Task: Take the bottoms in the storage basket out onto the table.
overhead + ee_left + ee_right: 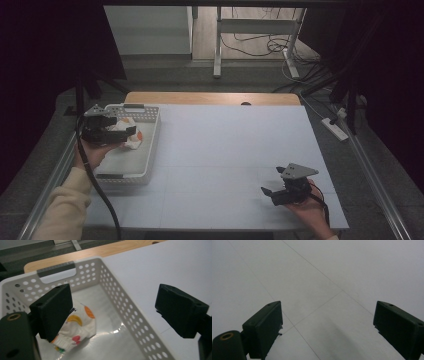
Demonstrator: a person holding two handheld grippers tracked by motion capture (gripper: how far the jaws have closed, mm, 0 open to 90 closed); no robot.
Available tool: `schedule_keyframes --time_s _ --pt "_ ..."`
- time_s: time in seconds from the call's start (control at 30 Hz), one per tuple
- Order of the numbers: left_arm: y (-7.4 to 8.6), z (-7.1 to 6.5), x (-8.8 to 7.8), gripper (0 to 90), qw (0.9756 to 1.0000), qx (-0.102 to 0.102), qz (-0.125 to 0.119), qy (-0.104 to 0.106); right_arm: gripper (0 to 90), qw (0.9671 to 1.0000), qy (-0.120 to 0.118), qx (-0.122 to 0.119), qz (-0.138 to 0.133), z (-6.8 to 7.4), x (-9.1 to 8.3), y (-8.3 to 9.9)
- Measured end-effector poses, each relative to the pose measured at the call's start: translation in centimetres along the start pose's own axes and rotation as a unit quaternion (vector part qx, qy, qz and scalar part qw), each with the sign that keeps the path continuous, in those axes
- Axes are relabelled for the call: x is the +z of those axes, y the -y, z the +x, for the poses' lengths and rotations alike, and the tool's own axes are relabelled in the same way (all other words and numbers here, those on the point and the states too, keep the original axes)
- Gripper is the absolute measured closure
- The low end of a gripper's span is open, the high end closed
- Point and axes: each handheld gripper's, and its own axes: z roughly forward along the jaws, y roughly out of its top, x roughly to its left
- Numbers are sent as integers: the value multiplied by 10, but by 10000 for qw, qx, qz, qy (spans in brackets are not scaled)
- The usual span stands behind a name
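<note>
While the left claw point(125, 134) gapes wide over the white basket point(150, 145) at the bench's left edge, a printed cloth bundle point(75, 330) lies inside; the right claw point(272, 187), equally wide and empty, hovers near the front right corner.

One basket point(150, 150), one patterned cloth point(77, 327)

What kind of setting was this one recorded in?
Probably a lab or data-collection station, not a home. A table with a plain white top holds just a perforated basket, dark curtains screen both sides, and loose cables and a power strip lie on the floor.
</note>
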Motion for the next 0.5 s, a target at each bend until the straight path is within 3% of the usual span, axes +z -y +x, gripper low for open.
schedule_keyframes --time_s 0.17,0.5 --pt "0 11 7 136 9997 -72 129 -174 88 10000 -11 10 7 0 0 0" --pt "1 21 16 138 9993 -166 245 -230 88 10000 -16 4 30 0 1 1"
